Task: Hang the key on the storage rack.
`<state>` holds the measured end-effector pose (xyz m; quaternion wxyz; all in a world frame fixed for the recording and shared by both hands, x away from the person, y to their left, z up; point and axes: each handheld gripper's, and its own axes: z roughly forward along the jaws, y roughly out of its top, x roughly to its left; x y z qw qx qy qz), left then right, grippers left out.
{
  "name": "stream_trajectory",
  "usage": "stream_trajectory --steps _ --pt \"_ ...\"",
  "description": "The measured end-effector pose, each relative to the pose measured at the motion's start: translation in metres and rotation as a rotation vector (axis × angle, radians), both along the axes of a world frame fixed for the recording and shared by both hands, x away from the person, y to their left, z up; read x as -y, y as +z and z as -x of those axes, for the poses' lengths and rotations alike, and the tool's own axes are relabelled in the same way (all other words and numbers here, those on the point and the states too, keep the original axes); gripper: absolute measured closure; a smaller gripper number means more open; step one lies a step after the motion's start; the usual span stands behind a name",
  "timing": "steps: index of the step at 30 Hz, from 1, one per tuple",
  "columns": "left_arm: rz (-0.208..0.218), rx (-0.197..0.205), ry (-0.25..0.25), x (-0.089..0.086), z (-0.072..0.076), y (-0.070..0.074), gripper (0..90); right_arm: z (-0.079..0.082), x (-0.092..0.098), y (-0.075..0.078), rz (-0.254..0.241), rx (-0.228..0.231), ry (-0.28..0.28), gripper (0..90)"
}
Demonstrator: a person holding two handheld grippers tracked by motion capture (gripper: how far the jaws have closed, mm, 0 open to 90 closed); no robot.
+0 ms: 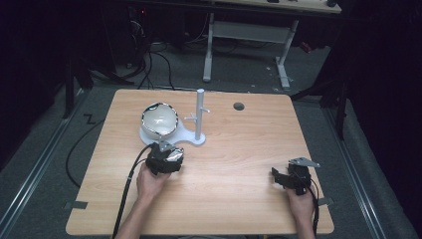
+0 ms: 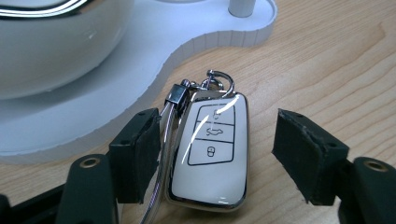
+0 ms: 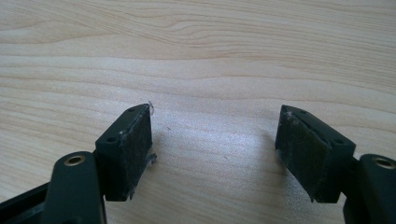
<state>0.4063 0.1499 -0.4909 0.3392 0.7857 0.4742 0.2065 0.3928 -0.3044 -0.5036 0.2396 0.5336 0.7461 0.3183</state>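
Over on the left, the left gripper [image 2: 212, 154] sits low on the worktop [image 1: 234, 149], its fingers [image 2: 135, 154] spread wide on either side of a white car key fob [image 2: 210, 154] lying flat on the wood, a metal clip at its far end. Just beyond it is a white stand [image 2: 140, 70] carrying a chrome-rimmed bowl [image 1: 159, 119] and an upright post [image 1: 199, 113]. Far right, the right gripper [image 3: 212, 149] rests with fingers [image 3: 130, 149] apart over bare wood.
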Motion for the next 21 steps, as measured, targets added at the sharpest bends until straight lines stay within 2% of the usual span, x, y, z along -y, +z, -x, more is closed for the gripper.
stream_trajectory --steps 8,9,21 --pt "-0.025 -0.017 0.006 0.0027 -0.0037 -0.004 37.8 0.0001 0.0 0.0 0.0 0.0 0.0 27.5" --pt "-0.034 -0.03 0.006 0.0024 -0.0055 -0.0066 38.8 0.0001 0.0 0.0 0.0 0.0 0.0 27.5" --pt "-0.019 -0.029 0.004 0.0002 -0.0067 -0.0073 46.4 0.0001 0.0 0.0 0.0 0.0 0.0 27.5"
